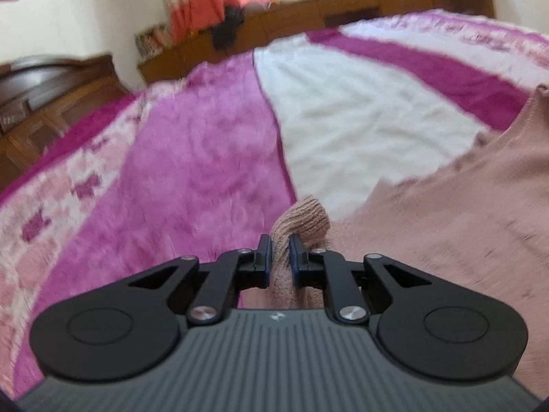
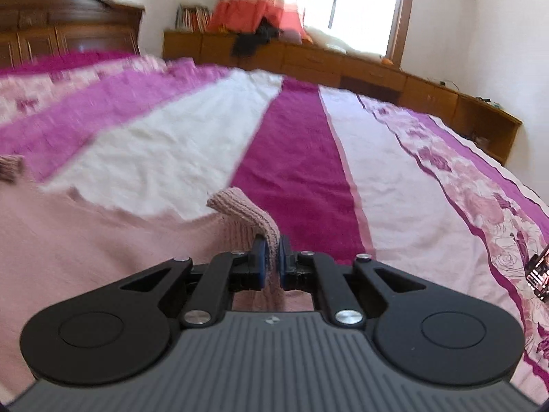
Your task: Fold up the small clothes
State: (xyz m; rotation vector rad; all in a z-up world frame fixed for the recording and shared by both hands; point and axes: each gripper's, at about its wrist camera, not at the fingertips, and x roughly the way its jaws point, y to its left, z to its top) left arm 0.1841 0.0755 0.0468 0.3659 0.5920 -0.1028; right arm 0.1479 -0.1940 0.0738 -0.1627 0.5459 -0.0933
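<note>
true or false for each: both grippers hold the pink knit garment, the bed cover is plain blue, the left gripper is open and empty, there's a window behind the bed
1. Both grippers hold the pink knit garment. True: the left gripper and the right gripper each pinch a ribbed edge.
2. The bed cover is plain blue. False: it is striped magenta, pink and white.
3. The left gripper is open and empty. False: it is shut on the knit.
4. A window is behind the bed. True.

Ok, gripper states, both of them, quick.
Left gripper: shut on a ribbed edge of the pink garment.
Right gripper: shut on another ribbed edge of the same pink garment.
</note>
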